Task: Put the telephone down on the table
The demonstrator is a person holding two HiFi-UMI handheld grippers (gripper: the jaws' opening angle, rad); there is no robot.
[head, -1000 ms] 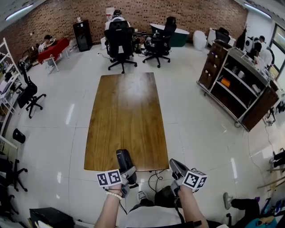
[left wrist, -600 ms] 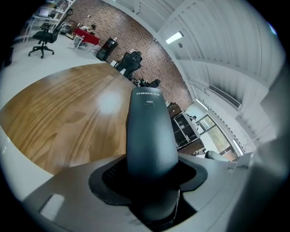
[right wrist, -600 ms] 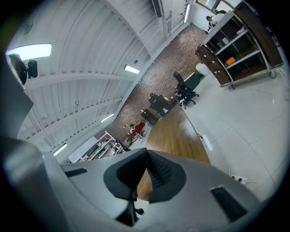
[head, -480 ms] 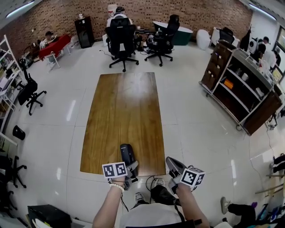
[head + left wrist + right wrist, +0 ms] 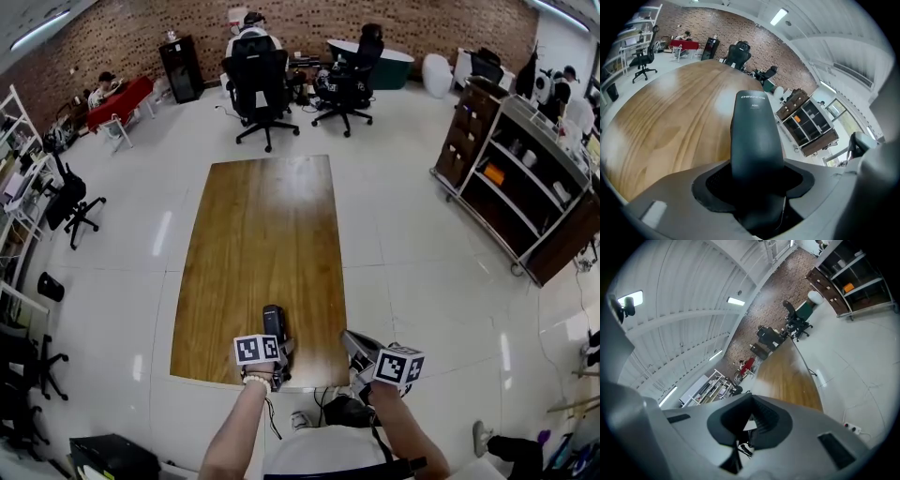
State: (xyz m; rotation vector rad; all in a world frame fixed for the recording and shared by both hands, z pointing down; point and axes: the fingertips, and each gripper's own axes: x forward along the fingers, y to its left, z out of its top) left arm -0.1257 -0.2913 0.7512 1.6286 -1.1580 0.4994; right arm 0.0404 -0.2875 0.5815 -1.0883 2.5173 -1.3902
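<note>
- The left hand-held gripper (image 5: 757, 185) is pinching the lower end of the telephone (image 5: 756, 136). Its dark pads are pressing on both sides of the body, and the rest of the handset is sticking out ahead of the jaws.
- The telephone is looking stiff and fairly light, a hard plastic shell that is not bending under the grip. Its smooth, slightly glossy skin is probably slippery, so a hold across the narrow sides near one end, as here, is seeming the safest. I judge that a drop onto wood could crack it, so it is calling for a gentle set-down.
- In looks it is a slim, dark grey handset. It is rounded along its back and widening a little toward the far end, where small pale lettering is showing.
- The right hand-held gripper (image 5: 359, 349) is hanging just off the worktop's near right corner. Its jaws are drawn together with nothing between them.
- In the head view the telephone is lying over the near edge of the worktop (image 5: 253, 234), a little right of the middle of that edge. It is pointing toward the far edge, and whether it is touching the wood I cannot tell.
- Beyond it the brown wooden worktop is stretching away bare to its far edge.
</note>
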